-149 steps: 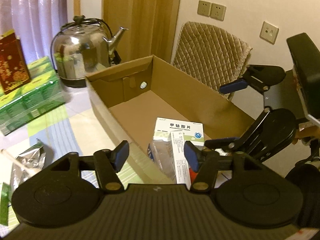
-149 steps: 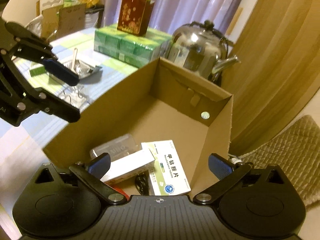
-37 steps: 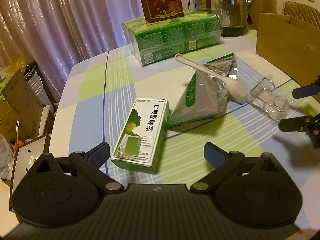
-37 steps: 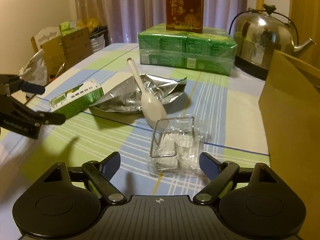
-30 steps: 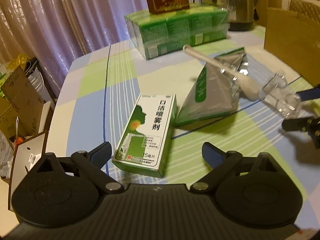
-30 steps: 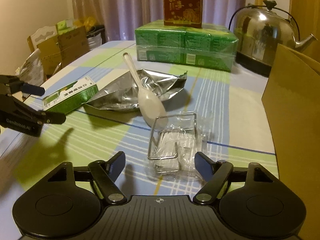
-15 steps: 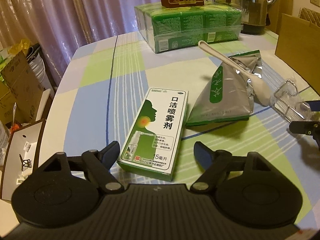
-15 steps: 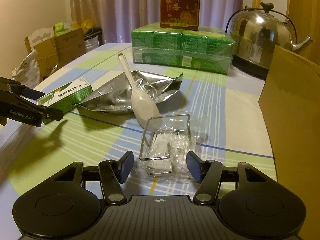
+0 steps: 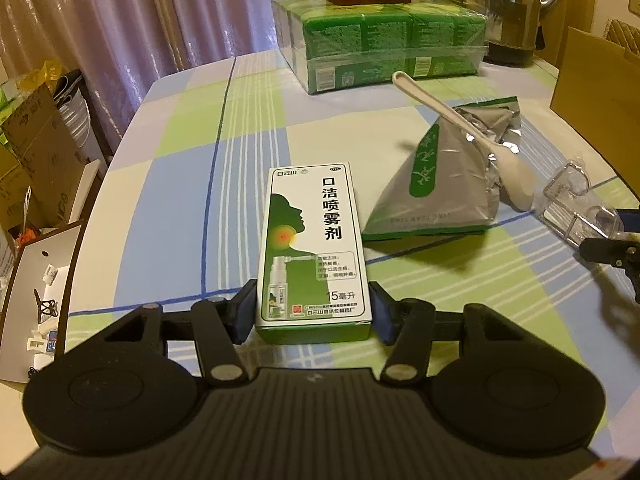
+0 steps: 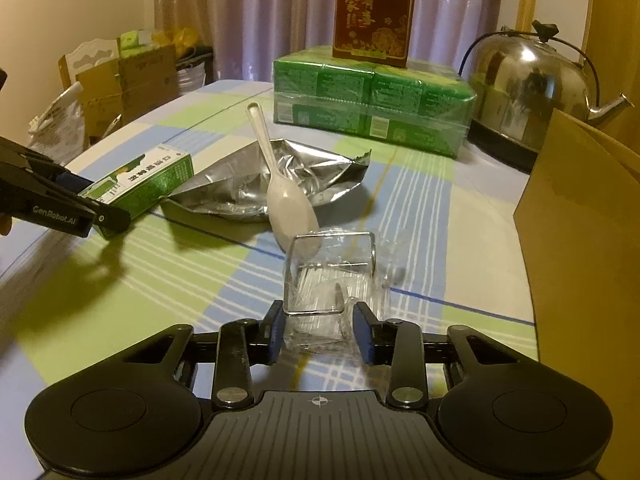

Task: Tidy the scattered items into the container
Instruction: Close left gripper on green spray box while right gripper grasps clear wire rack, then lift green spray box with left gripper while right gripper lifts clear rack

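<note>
the left gripper [image 9: 313,316] clasped the spray box [image 9: 313,248], long axis toward 12 o'clock, the right gripper [image 10: 320,330] pinched the clear packet [image 10: 328,284], and the cardboard box [image 10: 580,216] stood at 3 o'clock.

Dim warm indoor light; soft shadows on the bench [image 10: 140,280], glare on the kettle [image 10: 528,76], fisheye-bent edges, sharp focus
</note>
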The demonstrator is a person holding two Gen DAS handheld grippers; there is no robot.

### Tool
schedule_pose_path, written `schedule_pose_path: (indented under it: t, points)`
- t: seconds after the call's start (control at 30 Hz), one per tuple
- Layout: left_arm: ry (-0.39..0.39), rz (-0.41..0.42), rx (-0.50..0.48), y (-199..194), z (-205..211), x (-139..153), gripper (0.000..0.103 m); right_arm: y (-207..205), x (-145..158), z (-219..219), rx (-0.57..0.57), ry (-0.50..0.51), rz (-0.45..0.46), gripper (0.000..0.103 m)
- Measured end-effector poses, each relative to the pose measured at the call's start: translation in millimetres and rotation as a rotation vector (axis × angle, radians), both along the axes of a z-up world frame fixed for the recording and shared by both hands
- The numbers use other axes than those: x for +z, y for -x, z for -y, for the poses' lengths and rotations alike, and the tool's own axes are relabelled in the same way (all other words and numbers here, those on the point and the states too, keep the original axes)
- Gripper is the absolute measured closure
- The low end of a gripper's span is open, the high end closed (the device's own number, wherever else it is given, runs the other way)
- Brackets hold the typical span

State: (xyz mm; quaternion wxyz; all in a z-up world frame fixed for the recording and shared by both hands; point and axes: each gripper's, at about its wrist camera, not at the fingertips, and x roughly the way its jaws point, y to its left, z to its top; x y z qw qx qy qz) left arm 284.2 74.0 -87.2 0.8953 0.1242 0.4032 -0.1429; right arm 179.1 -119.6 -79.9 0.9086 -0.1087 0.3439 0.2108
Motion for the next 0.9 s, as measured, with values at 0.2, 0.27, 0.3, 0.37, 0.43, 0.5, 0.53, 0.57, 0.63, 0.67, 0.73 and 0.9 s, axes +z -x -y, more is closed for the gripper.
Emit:
schedule_pose_path:
  t: [0.2, 0.27, 0.3, 0.37, 0.43, 0.5, 0.53, 0.57, 0.63, 0.67, 0.73, 0.9]
  points:
    - [0.03, -0.029, 0.085, 21, 2, 3, 0.052, 25, 8, 9, 0.013, 0.0, -0.03, 0.073]
    - [0.019, -0.036, 0.091, 34, 7, 5, 0.052, 38, 11, 15, 0.012, -0.004, -0.045, 0.073]
    - [0.013, -0.038, 0.092, 41, 8, 6, 0.052, 45, 12, 18, 0.011, -0.005, -0.052, 0.073]
    - [0.018, -0.045, 0.092, 57, 11, 7, 0.052, 58, 14, 25, 0.008, -0.007, -0.061, 0.073]
    - [0.026, -0.047, 0.088, 78, 17, 9, 0.052, 72, 17, 33, 0.002, -0.01, -0.068, 0.073]
    - [0.034, -0.05, 0.08, 101, 24, 9, 0.052, 86, 19, 42, -0.003, -0.012, -0.074, 0.073]
    - [0.037, -0.052, 0.072, 114, 29, 9, 0.052, 93, 20, 46, -0.005, -0.01, -0.076, 0.073]
    - [0.039, -0.052, 0.063, 127, 34, 9, 0.052, 100, 21, 50, -0.005, -0.007, -0.077, 0.073]
    - [0.04, -0.052, 0.036, 151, 45, 9, 0.052, 115, 23, 57, -0.004, 0.002, -0.078, 0.073]
    - [0.041, -0.054, 0.026, 162, 51, 9, 0.052, 122, 23, 61, -0.007, 0.004, -0.08, 0.073]
    - [0.045, -0.055, 0.001, 182, 61, 9, 0.052, 134, 25, 69, -0.018, 0.006, -0.084, 0.073]
    - [0.064, -0.06, -0.019, 205, 74, 7, 0.052, 156, 26, 81, -0.048, 0.008, -0.087, 0.073]
